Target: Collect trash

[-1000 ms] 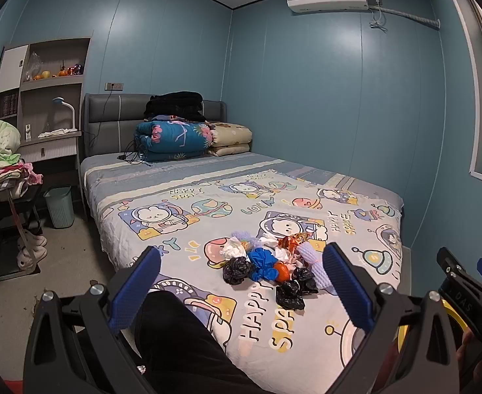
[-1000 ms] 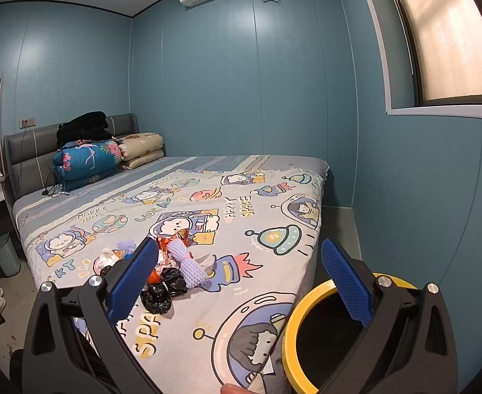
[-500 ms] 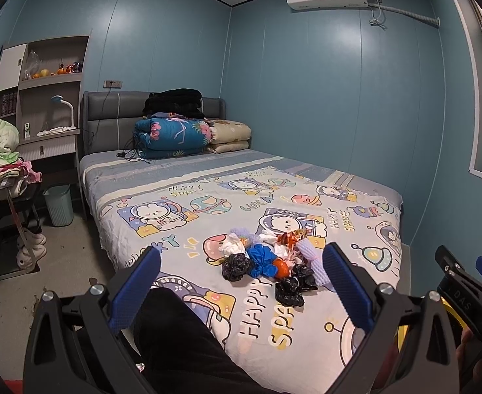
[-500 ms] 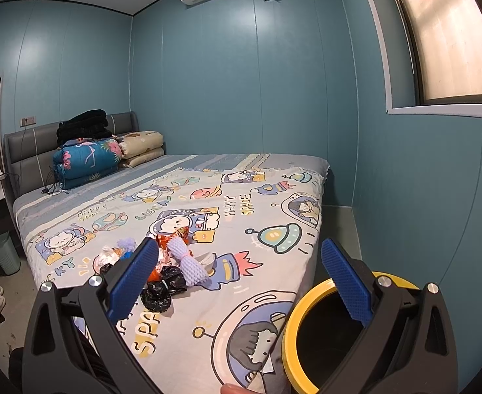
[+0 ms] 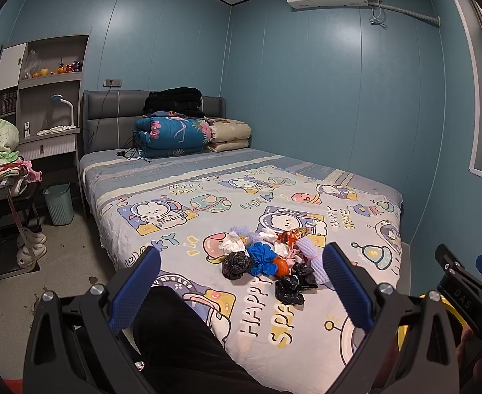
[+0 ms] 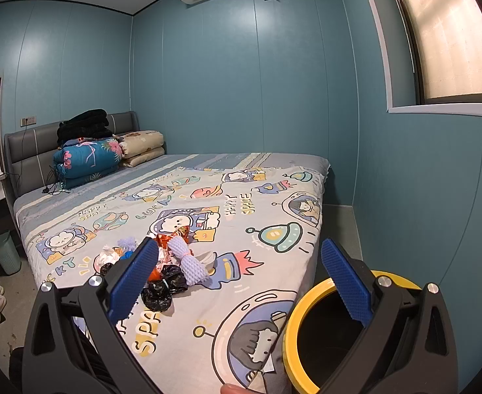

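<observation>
Bedspread (image 5: 182,203) print reads "HAPPY SPACE" and "LUCKY"; the right gripper (image 6: 239,279) body, seen at 3 o'clock in the left view, is marked "DAS". Trash pile (image 5: 269,259) lies on the bed near its foot edge, at 12 o'clock between the spread, empty fingers of the left gripper (image 5: 241,282). Right gripper fingers also spread, empty; yellow-rimmed bin (image 6: 293,315) at 4 o'clock beside the bed, trash at 10 o'clock partly behind the left finger (image 6: 136,277).
</observation>
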A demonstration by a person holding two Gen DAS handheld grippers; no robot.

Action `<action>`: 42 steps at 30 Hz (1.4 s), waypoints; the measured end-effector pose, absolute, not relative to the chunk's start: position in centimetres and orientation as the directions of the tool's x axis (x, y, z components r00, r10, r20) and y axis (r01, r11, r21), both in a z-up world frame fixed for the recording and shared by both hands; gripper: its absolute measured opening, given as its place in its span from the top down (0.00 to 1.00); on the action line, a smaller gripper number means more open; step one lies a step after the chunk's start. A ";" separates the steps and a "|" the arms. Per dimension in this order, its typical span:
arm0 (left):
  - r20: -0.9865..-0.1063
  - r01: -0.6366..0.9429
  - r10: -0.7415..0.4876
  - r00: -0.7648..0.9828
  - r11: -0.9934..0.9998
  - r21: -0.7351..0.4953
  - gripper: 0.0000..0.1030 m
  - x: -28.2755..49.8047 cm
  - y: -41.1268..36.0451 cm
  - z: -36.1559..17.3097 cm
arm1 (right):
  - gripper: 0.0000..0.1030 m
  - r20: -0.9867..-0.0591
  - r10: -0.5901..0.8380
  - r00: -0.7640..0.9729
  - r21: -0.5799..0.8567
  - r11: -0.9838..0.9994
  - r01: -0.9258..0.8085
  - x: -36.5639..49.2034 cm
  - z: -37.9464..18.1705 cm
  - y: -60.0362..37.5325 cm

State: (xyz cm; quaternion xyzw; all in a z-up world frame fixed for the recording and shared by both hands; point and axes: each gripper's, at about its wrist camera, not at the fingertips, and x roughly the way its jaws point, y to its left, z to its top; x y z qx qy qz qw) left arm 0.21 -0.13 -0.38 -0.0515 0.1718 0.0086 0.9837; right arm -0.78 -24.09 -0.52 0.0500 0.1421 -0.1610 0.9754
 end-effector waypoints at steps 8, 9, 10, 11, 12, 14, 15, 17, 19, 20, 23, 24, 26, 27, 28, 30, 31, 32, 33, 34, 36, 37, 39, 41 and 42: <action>-0.342 -0.034 -0.002 0.940 0.995 -0.098 0.08 0.1 -0.1 -0.6 | 0.08 -0.295 -0.299 0.908 0.051 0.943 0.328 -0.8 -0.5 -24.1; -0.343 -0.034 -0.002 0.939 0.995 -0.098 0.08 0.1 -0.1 -0.6 | 0.08 -0.296 -0.298 0.908 0.052 0.944 0.327 -0.8 -0.5 -24.1; -0.344 -0.034 -0.001 0.939 0.995 -0.098 0.08 0.1 -0.1 -0.7 | 0.08 -0.297 -0.298 0.907 0.052 0.944 0.327 -0.8 -0.5 -24.1; -0.345 -0.035 -0.001 0.939 0.995 -0.098 0.08 0.0 -0.1 -0.8 | 0.08 -0.297 -0.298 0.907 0.051 0.944 0.327 -0.8 -0.5 -24.1; -0.346 -0.034 -0.002 0.938 0.995 -0.097 0.08 0.0 -0.1 -0.9 | 0.08 -0.297 -0.298 0.907 0.052 0.944 0.327 -0.8 -0.5 -24.1; -0.347 -0.034 -0.002 0.938 0.995 -0.097 0.08 -0.1 -0.1 -1.0 | 0.08 -0.297 -0.297 0.908 0.054 0.944 0.326 -0.8 -0.6 -24.1; -0.347 -0.034 -0.002 0.938 0.995 -0.097 0.08 -0.1 -0.1 -1.0 | 0.08 -0.296 -0.298 0.907 0.052 0.944 0.327 -0.8 -0.6 -24.1; -0.348 -0.033 -0.002 0.938 0.995 -0.097 0.08 -0.1 -0.1 -1.0 | 0.08 -0.296 -0.299 0.907 0.051 0.943 0.328 -0.8 -0.6 -24.1; -0.350 -0.034 -0.002 0.937 0.995 -0.097 0.08 -0.1 -0.1 -1.1 | 0.08 -0.297 -0.298 0.907 0.052 0.943 0.328 -0.7 -0.6 -24.1; -0.350 -0.033 -0.003 0.937 0.995 -0.097 0.08 -0.1 -0.1 -1.1 | 0.08 -0.298 -0.299 0.907 0.052 0.943 0.328 -0.7 -0.6 -24.1; -0.354 -0.032 -0.003 0.935 0.995 -0.095 0.08 -0.1 -0.2 -1.1 | 0.08 -0.298 -0.299 0.907 0.051 0.943 0.328 -0.7 -0.7 -24.1; -0.354 -0.032 -0.004 0.935 0.995 -0.095 0.08 -0.1 -0.2 -1.0 | 0.08 -0.298 -0.299 0.907 0.052 0.943 0.328 -0.8 -0.7 -24.1; -0.354 -0.032 -0.003 0.935 0.995 -0.095 0.08 -0.2 -0.2 -1.1 | 0.08 -0.298 -0.298 0.907 0.052 0.944 0.327 -0.7 -0.7 -24.1; -0.354 -0.033 -0.003 0.935 0.995 -0.095 0.08 -0.1 -0.2 -1.0 | 0.08 -0.297 -0.299 0.907 0.052 0.943 0.328 -0.7 -0.7 -24.1; -0.354 -0.033 -0.003 0.935 0.995 -0.095 0.08 -0.1 -0.2 -1.0 | 0.08 -0.297 -0.299 0.907 0.052 0.943 0.328 -0.7 -0.7 -24.1; -0.355 -0.033 -0.003 0.935 0.995 -0.095 0.08 -0.2 -0.2 -1.1 | 0.08 -0.297 -0.299 0.907 0.052 0.943 0.328 -0.7 -0.6 -24.1; -0.356 -0.033 -0.003 0.935 0.995 -0.095 0.08 -0.2 -0.2 -1.0 | 0.08 -0.297 -0.300 0.907 0.052 0.943 0.329 -0.7 -0.6 -24.1; -0.356 -0.033 -0.003 0.934 0.995 -0.095 0.08 -0.2 -0.2 -1.1 | 0.08 -0.297 -0.300 0.906 0.052 0.943 0.330 -0.7 -0.7 -24.1; -0.357 -0.033 -0.003 0.934 0.995 -0.095 0.08 -0.2 -0.3 -1.1 | 0.08 -0.297 -0.300 0.906 0.053 0.943 0.330 -0.7 -0.7 -24.1; -0.357 -0.033 -0.003 0.934 0.995 -0.094 0.08 -0.2 -0.3 -1.1 | 0.08 -0.297 -0.300 0.907 0.054 0.943 0.329 -0.7 -0.7 -24.1; -0.356 -0.033 -0.003 0.934 0.995 -0.095 0.08 -0.2 -0.3 -1.1 | 0.08 -0.297 -0.301 0.906 0.053 0.943 0.330 -0.7 -0.7 -24.1; -0.357 -0.033 -0.002 0.934 0.995 -0.094 0.08 -0.2 -0.3 -1.1 | 0.08 -0.297 -0.300 0.907 0.053 0.943 0.329 -0.7 -0.7 -24.1; -0.359 -0.035 -0.001 0.933 0.995 -0.095 0.08 -0.2 -0.2 -1.2 | 0.08 -0.296 -0.295 0.909 0.055 0.944 0.325 -0.7 -0.8 -24.1; -0.365 -0.040 0.003 0.931 0.995 -0.094 0.08 -0.1 -0.3 -1.3 | 0.08 -0.294 -0.299 0.908 0.053 0.943 0.328 -0.6 -1.0 -24.1; -0.369 -0.043 0.005 0.930 0.995 -0.094 0.08 0.0 -0.2 -1.4 | 0.08 -0.295 -0.303 0.906 0.052 0.942 0.332 -0.6 -1.0 -24.1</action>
